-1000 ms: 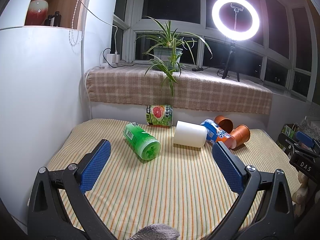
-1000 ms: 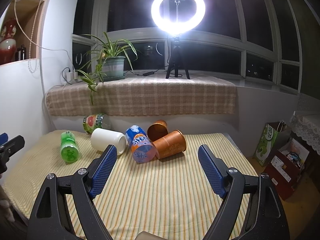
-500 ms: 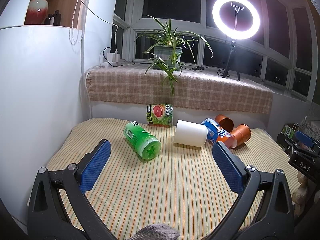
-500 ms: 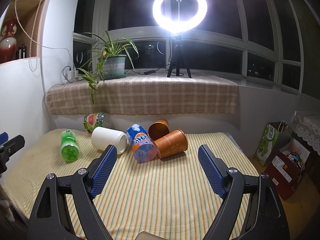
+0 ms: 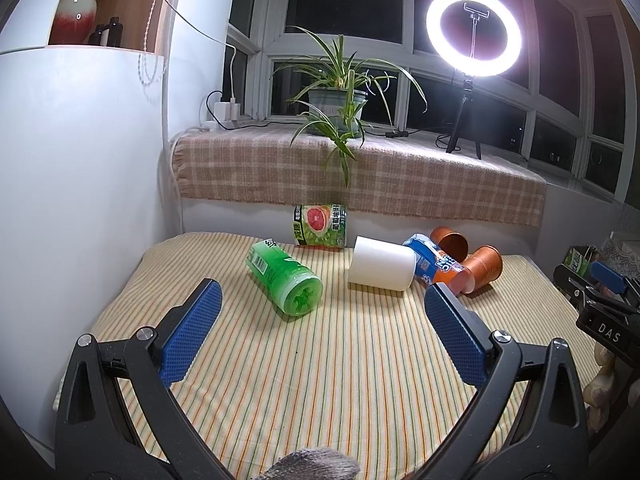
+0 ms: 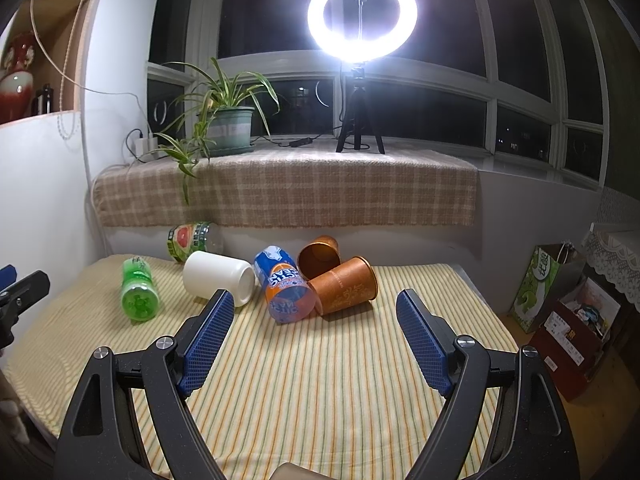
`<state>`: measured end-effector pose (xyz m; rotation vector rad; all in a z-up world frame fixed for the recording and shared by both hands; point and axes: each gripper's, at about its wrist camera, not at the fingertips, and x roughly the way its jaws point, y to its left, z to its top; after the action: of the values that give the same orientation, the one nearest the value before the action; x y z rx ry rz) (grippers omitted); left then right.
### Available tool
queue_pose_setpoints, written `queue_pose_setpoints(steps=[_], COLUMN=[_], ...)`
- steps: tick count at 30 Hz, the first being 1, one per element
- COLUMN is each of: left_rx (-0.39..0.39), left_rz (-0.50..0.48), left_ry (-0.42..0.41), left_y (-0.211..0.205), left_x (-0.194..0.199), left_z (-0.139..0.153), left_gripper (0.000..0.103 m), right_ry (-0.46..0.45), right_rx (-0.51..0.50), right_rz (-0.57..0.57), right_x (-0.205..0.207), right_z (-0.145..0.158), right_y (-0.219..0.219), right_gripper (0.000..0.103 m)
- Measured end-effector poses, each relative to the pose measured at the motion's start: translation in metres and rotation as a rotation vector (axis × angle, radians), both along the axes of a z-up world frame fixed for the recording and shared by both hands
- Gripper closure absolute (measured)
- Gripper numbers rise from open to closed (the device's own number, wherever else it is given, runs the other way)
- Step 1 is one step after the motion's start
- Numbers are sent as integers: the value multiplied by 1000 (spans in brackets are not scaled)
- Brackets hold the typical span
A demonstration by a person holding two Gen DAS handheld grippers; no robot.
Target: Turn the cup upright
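Several cups lie on their sides on the striped cloth table: a green cup, a white cup, a blue-orange cup and two copper cups. In the right wrist view the same show: green cup, white cup, blue-orange cup, near copper cup and far copper cup. My left gripper is open and empty, short of the green and white cups. My right gripper is open and empty, just before the blue-orange and copper cups.
A grapefruit-label bottle lies at the table's back edge. A checked-cloth sill behind holds a potted plant and a ring light. A white wall bounds the left; boxes and bags stand on the floor right.
The right wrist view has crept slightly closer to the cups. The left gripper has barely moved. Both stay open.
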<state>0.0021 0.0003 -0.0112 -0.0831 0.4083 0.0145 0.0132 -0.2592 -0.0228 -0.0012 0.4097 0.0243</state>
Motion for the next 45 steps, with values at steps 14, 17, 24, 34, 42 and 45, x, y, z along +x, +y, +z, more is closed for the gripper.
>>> queue_pose_setpoints(steps=[14, 17, 24, 34, 42, 45], left_rx=[-5, -5, 0, -6, -101, -96], left_rz=[4, 5, 1, -34, -82, -69], left_ry=[6, 8, 19, 72, 150, 165], left_y=[6, 6, 6, 8, 20, 23], left_x=[2, 1, 2, 5, 7, 8], left_z=[-17, -19, -18, -24, -37, -43], left_gripper=[0, 0, 0, 0, 0, 0], right_ry=[6, 8, 17, 138, 423, 513], right_rx=[-9, -16, -18, 5, 12, 32], right_rz=[6, 12, 41, 176, 344, 363], right_x=[5, 7, 13, 61, 148, 181], right_z=[0, 0, 0, -4, -21, -26], right_y=[5, 7, 11, 9, 7, 3], right_gripper=[20, 20, 20, 20, 20, 20])
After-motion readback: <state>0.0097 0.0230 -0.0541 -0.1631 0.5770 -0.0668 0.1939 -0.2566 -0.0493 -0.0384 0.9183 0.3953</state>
